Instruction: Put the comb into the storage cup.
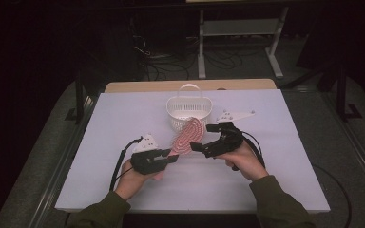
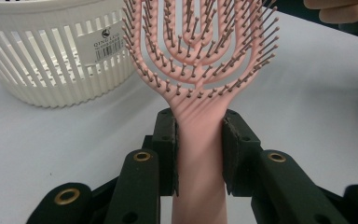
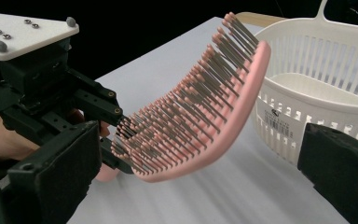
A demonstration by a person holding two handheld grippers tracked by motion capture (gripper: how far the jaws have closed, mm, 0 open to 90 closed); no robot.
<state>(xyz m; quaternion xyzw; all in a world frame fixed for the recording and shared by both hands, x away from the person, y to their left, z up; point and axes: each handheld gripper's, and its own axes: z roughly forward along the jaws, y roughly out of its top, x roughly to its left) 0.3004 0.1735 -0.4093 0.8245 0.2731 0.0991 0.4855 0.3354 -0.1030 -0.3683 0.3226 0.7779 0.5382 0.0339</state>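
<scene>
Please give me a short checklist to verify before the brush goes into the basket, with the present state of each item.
1. Left tongs shut on pink brush handle: ok.
2. Brush lifted off the table: ok.
3. Right tongs open, jaws either side of the brush head: ok.
4. White basket upright: ok.
5. Basket interior free: cannot tell.

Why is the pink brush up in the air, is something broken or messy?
Nothing looks broken or spilled. The pink hairbrush is just being held by its handle in the left gripper, lifted off the table beside the white basket, which stands upright. The right gripper is open near the brush head.
</scene>
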